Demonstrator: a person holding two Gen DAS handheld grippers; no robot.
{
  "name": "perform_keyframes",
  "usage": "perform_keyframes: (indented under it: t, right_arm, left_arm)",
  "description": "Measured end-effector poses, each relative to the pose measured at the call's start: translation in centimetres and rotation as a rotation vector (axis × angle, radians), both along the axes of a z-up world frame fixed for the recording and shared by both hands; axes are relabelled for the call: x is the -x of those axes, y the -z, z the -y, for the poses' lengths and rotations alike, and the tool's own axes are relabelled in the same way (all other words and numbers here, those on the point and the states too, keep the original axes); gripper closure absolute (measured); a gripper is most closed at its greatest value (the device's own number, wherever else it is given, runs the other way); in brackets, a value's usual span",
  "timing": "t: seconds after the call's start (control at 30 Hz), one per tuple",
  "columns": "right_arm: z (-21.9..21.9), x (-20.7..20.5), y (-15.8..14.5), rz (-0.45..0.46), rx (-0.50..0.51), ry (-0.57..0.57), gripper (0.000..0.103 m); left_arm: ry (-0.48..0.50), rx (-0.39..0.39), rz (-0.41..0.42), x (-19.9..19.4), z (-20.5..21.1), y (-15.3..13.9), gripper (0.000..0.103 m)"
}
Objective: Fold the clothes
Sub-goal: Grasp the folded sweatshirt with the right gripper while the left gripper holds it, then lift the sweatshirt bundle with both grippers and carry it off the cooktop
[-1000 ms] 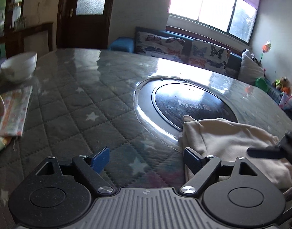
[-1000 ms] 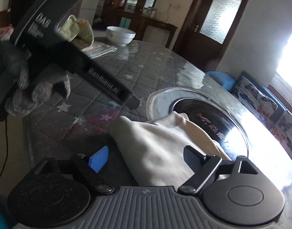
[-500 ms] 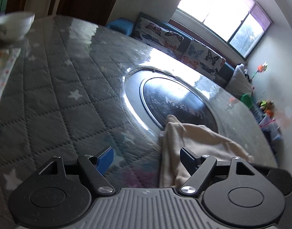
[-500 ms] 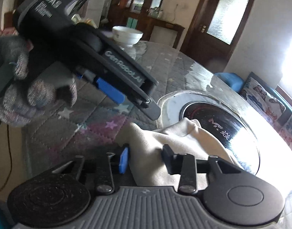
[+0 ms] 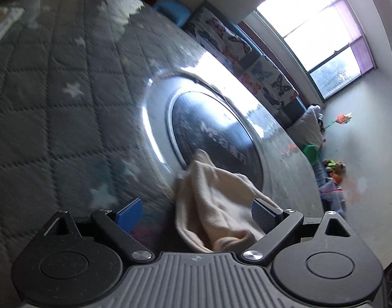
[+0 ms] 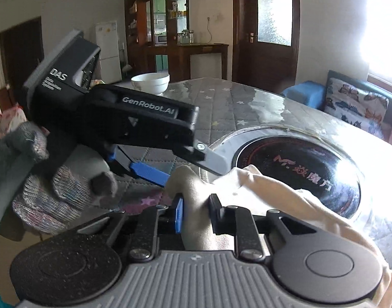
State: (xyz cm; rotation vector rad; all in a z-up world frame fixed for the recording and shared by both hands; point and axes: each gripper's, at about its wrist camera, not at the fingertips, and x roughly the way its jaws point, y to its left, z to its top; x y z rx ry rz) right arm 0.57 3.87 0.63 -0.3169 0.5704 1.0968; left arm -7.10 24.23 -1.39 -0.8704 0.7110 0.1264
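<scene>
Here the right gripper (image 6: 196,213) is closing, pads pinching a bunched fold of the cream garment (image 6: 278,192). Left gripper (image 5: 196,213) is opening, jaws wide; the cloth lies between them, unpressed. A gloved hand (image 6: 55,187) carries it. The garment drapes over the rim of a dark round inset (image 5: 214,133) in the quilted, star-patterned table (image 5: 55,102). White bowl (image 6: 150,82) at the far edge; butterfly cushions (image 5: 247,59) under a bright window (image 5: 324,38).

Black left gripper (image 6: 193,164) marked "GenRobot.AI" and "DAS", blue pads (image 6: 149,173), grey knitted glove (image 6: 55,190)
</scene>
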Motion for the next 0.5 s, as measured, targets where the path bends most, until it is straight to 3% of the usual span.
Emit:
perform_keyframes:
  t: [0.33,0.4,0.5]
  right_arm:
    - [2.0,-0.5,-0.9,-0.030,-0.077,-0.005,0.085]
    - [2.2,-0.3,-0.9,-0.034,-0.078,-0.017,0.085]
    - [2.3,-0.2,-0.6,-0.039,-0.076,-0.028,0.085]
  left_arm:
    - [0.036,0.216,0.005,-1.4,-0.1,1.1,0.016]
    - [0.049,0.245,0.009,-1.6,-0.3,1.4,0.022]
    - [0.055,0.281,0.002,-1.9,-0.6,2.1,0.039]
